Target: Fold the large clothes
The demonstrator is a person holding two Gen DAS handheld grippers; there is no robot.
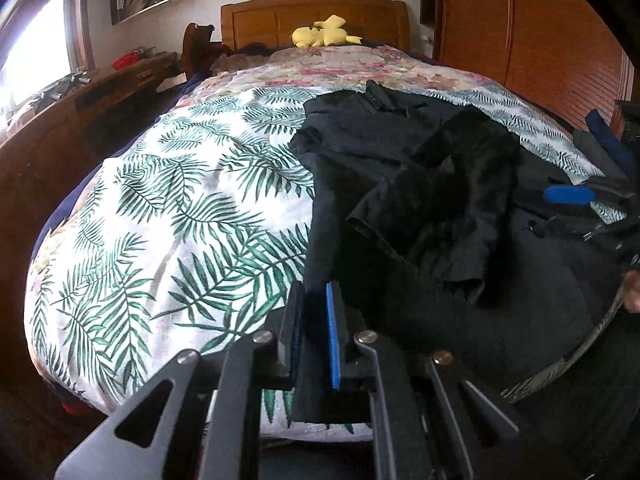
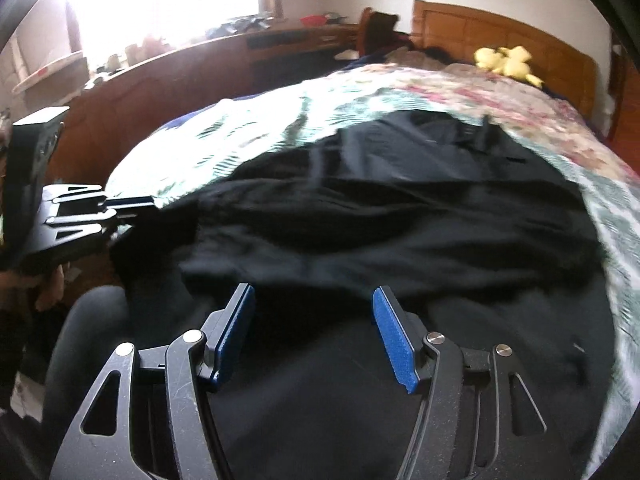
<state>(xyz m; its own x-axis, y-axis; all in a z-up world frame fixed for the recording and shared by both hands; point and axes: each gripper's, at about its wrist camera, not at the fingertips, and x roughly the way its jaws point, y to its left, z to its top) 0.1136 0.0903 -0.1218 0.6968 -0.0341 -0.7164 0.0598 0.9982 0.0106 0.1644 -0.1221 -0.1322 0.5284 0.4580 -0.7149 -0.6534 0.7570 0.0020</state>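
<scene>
- Fingers of left gripper drawn together on a strip of black garment; dark cloth visible between the blue pad and the opposite finger, running down into the gap.
- Left gripper pitched downward over the near edge of the bed, at the garment's left border, palm-leaf bedspread directly alongside.
- Same gripper seen from the right wrist view at far left, fingers close together, tips touching the garment's edge.
- Fingers of right gripper standing well apart, blue pads facing each other; only garment below, nothing pinched between the pads.
- Right gripper angled down above the near part of the garment; contact with the cloth not determinable.
- Right gripper's blue pad also showing at the right edge of the left wrist view, over the garment's right side.
- Black garment spread across the near half of the bed, rumpled, with a folded-over bunch near its middle.
- Right wrist view smeared by motion blur; fine detail of cloth unreadable.
- Yellow plush toy lying at the far end against the wooden headboard, well apart from the garment.
</scene>
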